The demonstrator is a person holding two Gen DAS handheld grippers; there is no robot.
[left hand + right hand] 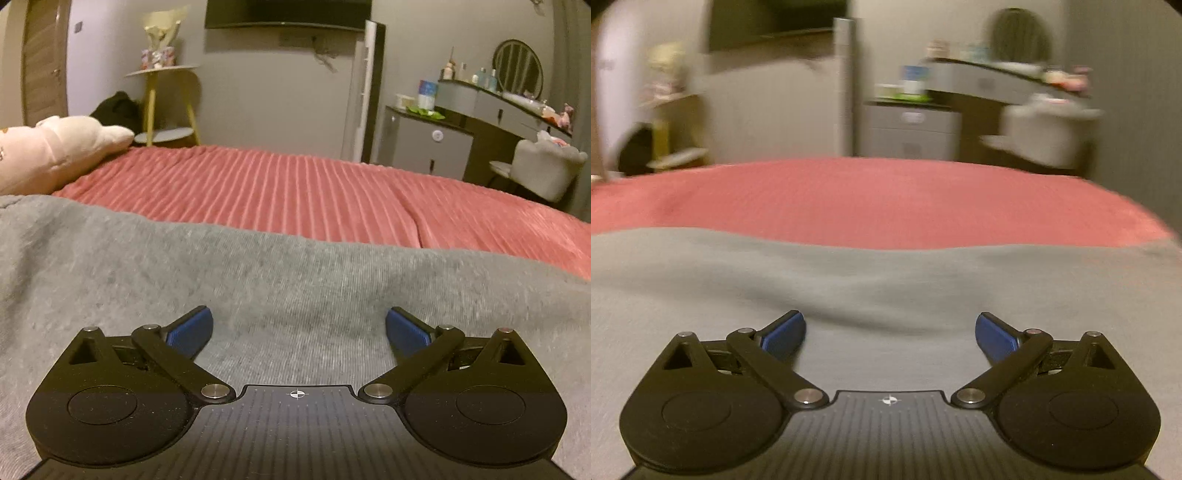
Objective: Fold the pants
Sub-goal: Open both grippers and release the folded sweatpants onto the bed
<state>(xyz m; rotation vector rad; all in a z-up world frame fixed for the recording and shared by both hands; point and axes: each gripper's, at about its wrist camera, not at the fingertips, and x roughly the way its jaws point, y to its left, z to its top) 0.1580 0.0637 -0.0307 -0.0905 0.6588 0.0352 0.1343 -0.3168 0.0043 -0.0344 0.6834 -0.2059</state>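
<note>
pants (258, 280) far edge on bedspread (295, 192), tools (both spread) above

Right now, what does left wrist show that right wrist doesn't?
Only left wrist: a pink plush toy at the bed's left edge, and sharp ribbing on the red bedspread. Only right wrist: nothing extra; its background is motion-blurred. Both: grey pants spread on the bed, left gripper and right gripper open above them, and the dresser beyond.
</note>
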